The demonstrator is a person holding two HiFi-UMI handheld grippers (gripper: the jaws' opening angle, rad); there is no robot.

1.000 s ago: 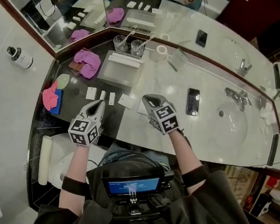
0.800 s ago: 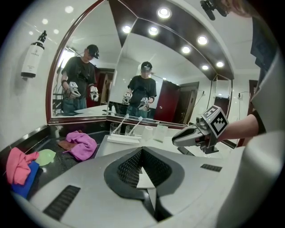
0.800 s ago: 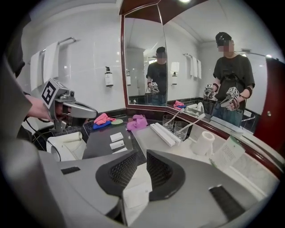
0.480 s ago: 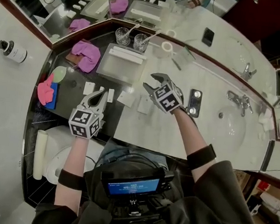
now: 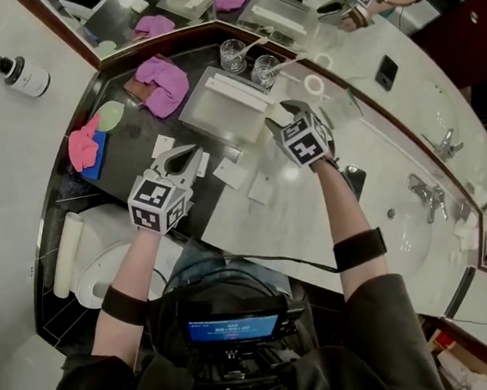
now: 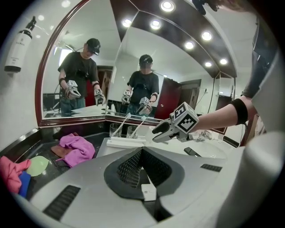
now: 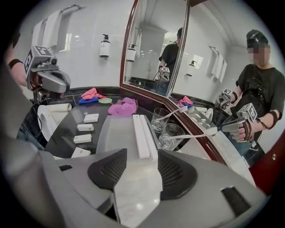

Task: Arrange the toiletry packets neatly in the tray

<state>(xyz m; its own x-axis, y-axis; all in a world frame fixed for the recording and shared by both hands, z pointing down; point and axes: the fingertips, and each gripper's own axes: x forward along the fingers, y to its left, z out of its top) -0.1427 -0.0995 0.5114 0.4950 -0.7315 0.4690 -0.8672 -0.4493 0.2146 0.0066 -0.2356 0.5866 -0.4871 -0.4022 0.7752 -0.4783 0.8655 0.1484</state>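
Carried across the counter (image 5: 301,226) to the tray (image 5: 221,116), the right hand-held gripper (image 5: 285,116) is held spread, jaws just opened on nothing, the left hand-held gripper (image 5: 182,159) pressed together; two long packets (image 5: 237,88) are laid in the tray, several small packets (image 5: 229,174) left outside.

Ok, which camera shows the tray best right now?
Head view: nearly the whole tray shows from above, long white packets along its far edge. The right gripper view sees it close, its near end hidden behind the jaws. The left gripper view catches only a sliver.
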